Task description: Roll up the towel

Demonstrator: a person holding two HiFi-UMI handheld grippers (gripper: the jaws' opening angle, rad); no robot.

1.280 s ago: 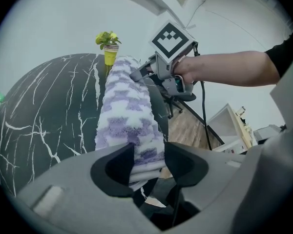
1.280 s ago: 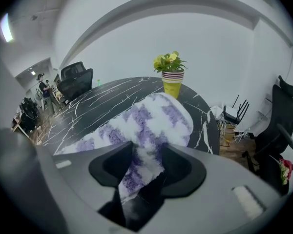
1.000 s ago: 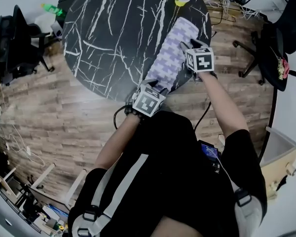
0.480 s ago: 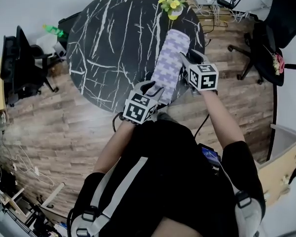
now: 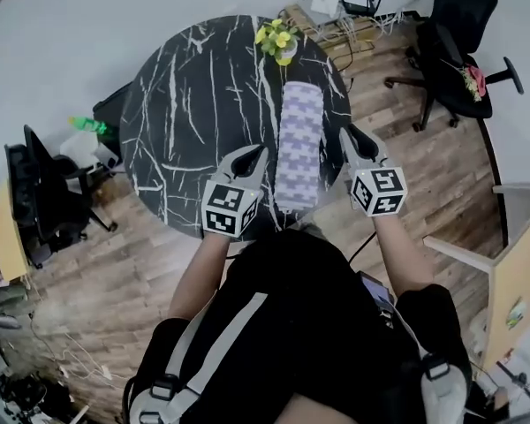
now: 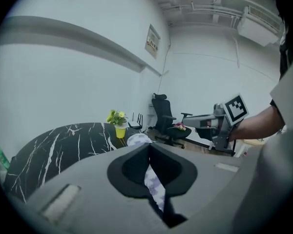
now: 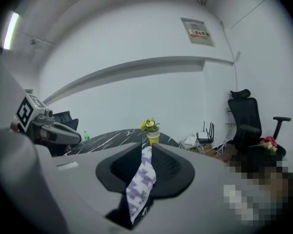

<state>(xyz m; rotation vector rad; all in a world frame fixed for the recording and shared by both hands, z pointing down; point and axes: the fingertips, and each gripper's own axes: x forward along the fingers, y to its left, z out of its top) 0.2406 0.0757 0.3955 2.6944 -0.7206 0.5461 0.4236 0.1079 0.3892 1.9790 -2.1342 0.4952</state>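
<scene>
At mid-frame of the head view, the towel (image 5: 299, 144) lay rolled on the dark surface (image 5: 194, 104); the left gripper (image 5: 253, 155) had just clenched empty, while the right gripper (image 5: 351, 138), just closing, stood slightly parted, empty.

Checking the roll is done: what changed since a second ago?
The left gripper and right gripper came off the towel's near end and rose, one each side. Left is shut; the right's jaws have just been closing on nothing. The towel still lies rolled on the table.
</scene>
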